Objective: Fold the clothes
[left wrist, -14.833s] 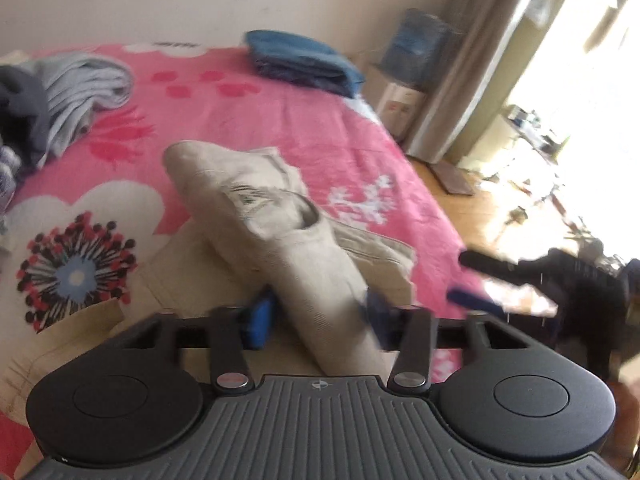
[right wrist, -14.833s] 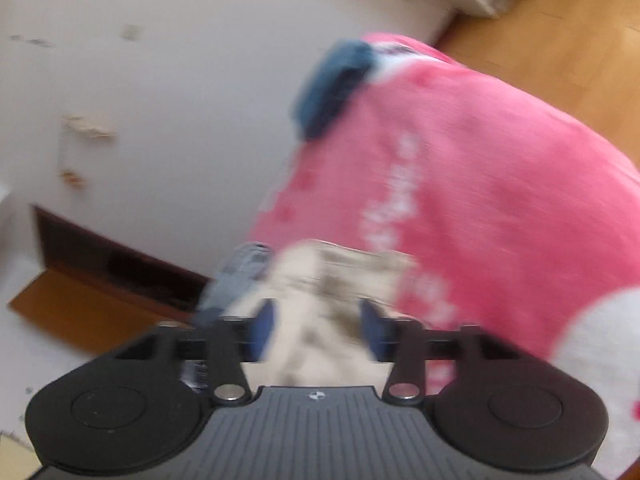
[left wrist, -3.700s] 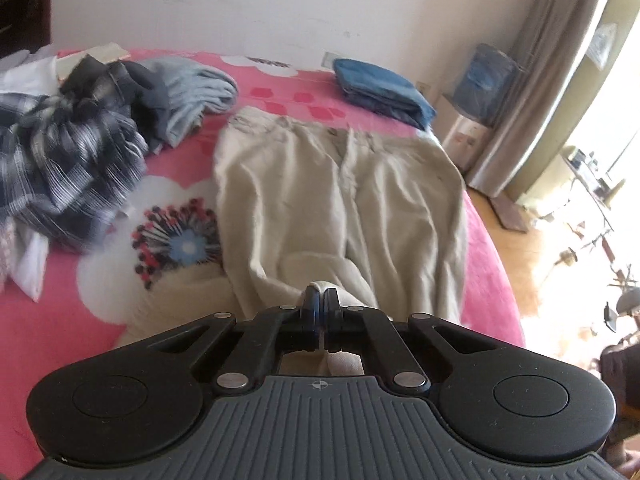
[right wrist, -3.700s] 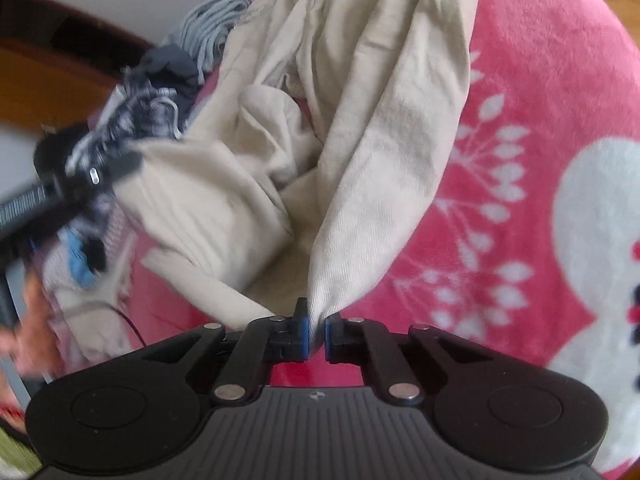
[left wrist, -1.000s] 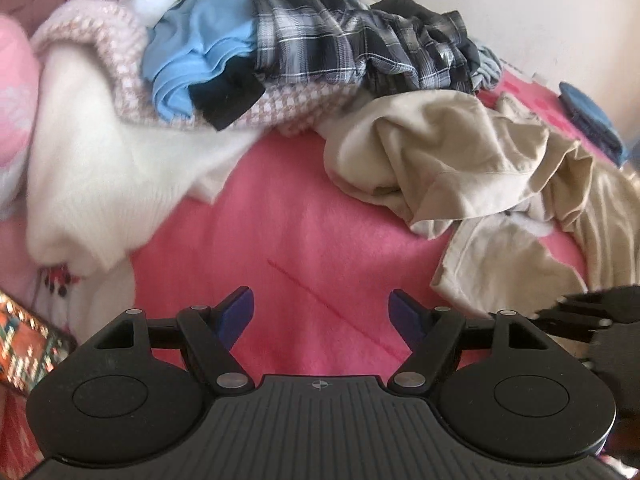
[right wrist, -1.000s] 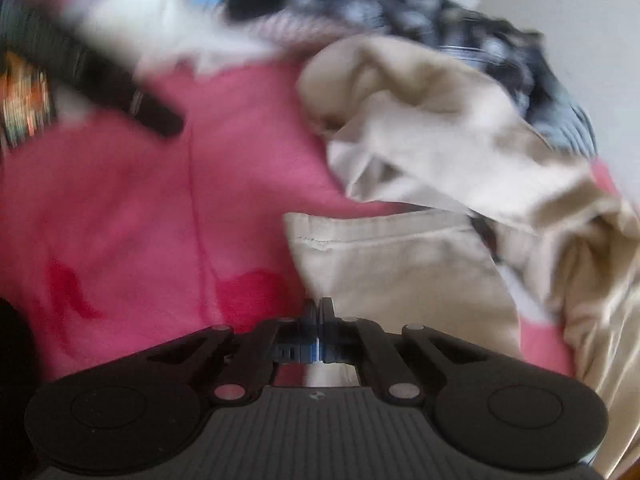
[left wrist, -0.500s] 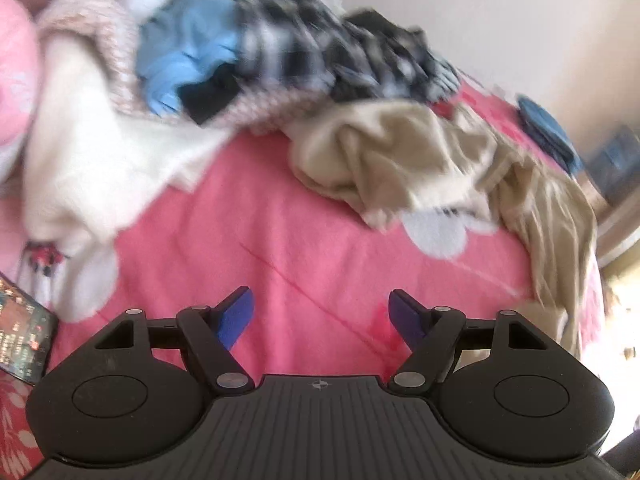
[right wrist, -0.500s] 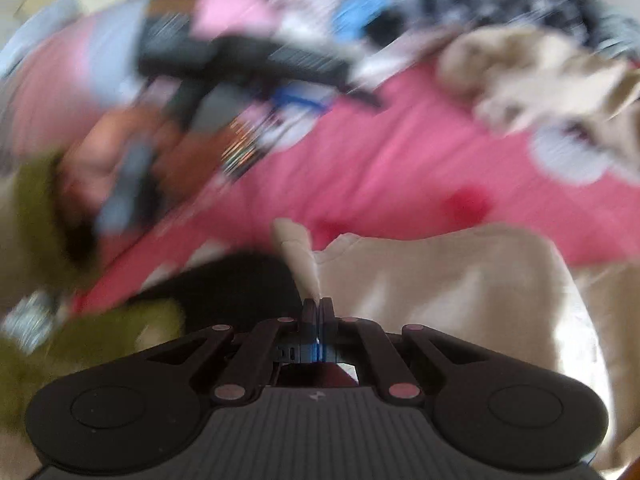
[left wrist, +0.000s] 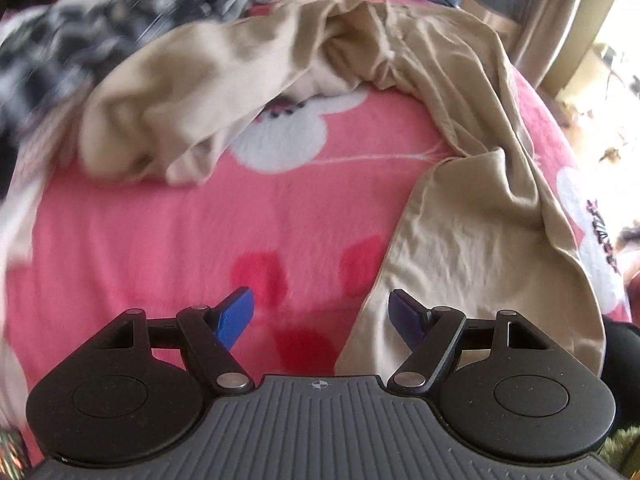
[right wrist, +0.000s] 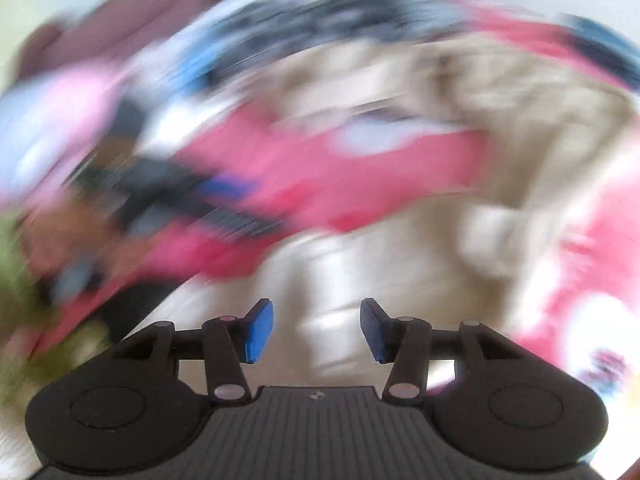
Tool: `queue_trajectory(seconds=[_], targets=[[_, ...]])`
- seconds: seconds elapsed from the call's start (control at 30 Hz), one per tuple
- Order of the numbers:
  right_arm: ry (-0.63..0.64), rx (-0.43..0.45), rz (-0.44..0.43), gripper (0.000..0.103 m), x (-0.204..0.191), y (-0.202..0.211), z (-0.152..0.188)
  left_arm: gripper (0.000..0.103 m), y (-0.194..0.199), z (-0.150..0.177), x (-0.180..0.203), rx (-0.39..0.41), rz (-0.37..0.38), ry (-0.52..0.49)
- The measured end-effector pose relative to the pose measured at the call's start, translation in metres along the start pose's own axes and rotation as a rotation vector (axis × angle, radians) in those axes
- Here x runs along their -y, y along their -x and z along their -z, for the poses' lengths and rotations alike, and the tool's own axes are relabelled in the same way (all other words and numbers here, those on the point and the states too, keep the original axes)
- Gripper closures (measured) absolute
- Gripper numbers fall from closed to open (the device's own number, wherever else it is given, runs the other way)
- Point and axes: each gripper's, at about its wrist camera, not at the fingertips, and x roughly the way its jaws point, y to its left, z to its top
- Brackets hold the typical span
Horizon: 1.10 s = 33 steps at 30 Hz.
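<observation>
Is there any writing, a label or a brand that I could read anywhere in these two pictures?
None can be read.
Dark lettering on the pink blanket, at its right edge in the left wrist view: too blurred and skewed to read.
Right wrist view: wholly motion-blurred, no text visible.

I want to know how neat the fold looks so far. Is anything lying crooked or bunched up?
Yes. The beige trousers are not flat: one leg lies crumpled by the clothes pile, the other trails twisted toward the camera, with the pink blanket bare between them.

Beige trousers (left wrist: 460, 184) sprawled crumpled on the pink bedspread, one leg bunched, one stretched out
</observation>
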Motion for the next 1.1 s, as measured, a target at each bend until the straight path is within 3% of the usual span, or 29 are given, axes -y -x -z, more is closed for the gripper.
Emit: queue_trajectory(seconds=[0.17, 0.33, 0.43, 0.57, 0.77, 0.83, 0.87, 0.97, 1.1], targets=[[-0.247, 0.192, 0.244, 0.052, 0.081, 0.017, -0.023, 0.028, -0.022, -0.026, 0.035, 0.027, 0.04, -0.095], [-0.501, 0.242, 0.231, 0.052, 0.169, -0.012, -0.038, 0.028, -0.047, -0.034, 0.071, 0.029, -0.003, -0.23], [-0.656, 0.25, 0.178, 0.052, 0.218, -0.031, -0.056, 0.028, -0.062, -0.031, 0.077, -0.019, -0.01, -0.236], [-0.702, 0.264, 0.237, 0.052, 0.256, -0.066, -0.088, 0.029, -0.075, -0.022, 0.079, -0.09, -0.007, -0.221], [-0.696, 0.201, 0.336, 0.052, 0.297, -0.119, -0.123, 0.03, -0.078, -0.016, 0.081, -0.118, -0.008, -0.179], [-0.708, 0.199, 0.345, 0.069, 0.306, -0.124, -0.12, 0.032, -0.077, -0.017, 0.081, -0.123, 0.002, -0.149], [-0.713, 0.207, 0.343, 0.091, 0.309, -0.123, -0.116, 0.032, -0.076, -0.018, 0.08, -0.123, 0.011, -0.133], [-0.705, 0.254, 0.341, 0.102, 0.311, -0.107, -0.098, 0.032, -0.074, -0.017, 0.079, -0.119, 0.028, -0.099], [-0.774, 0.266, 0.311, 0.102, 0.338, -0.106, -0.081, 0.032, -0.075, -0.016, 0.077, -0.115, 0.038, -0.088]])
